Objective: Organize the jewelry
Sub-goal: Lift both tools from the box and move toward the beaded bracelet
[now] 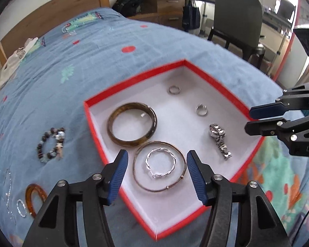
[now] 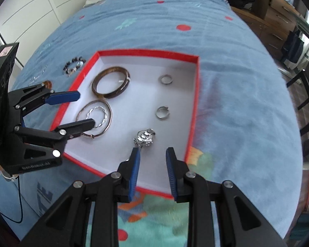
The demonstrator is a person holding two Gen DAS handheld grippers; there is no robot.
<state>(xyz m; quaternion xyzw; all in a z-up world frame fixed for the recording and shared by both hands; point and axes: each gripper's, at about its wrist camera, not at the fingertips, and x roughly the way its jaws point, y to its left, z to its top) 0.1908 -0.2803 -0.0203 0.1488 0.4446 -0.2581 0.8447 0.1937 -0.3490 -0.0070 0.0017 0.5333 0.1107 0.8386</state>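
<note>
A red-rimmed white tray [image 1: 88, 105] [image 2: 196, 78] lies on the blue bedspread. In it are a brown bangle [image 1: 131, 126] [image 2: 111, 84], a thin metal bangle [image 1: 159, 188] [image 2: 109, 121] with a twisted silver bracelet [image 1: 160, 162] [image 2: 97, 111] inside it, two silver rings [image 1: 174, 89] [image 1: 201, 109] and a silver watch [image 1: 218, 140] [image 2: 145, 138]. My left gripper [image 1: 157, 176] [image 2: 85, 109] is open and empty over the thin bangle. My right gripper [image 2: 152, 171] [image 1: 250, 120] is open and empty, just behind the watch.
Left of the tray on the bedspread lie a beaded bracelet [image 1: 51, 144] [image 2: 74, 64], an amber ring-shaped piece [image 1: 34, 198], a small sparkly ring [image 1: 21, 207] and a thin chain [image 1: 9, 193]. A chair [image 1: 237, 20] and drawers stand beyond the bed.
</note>
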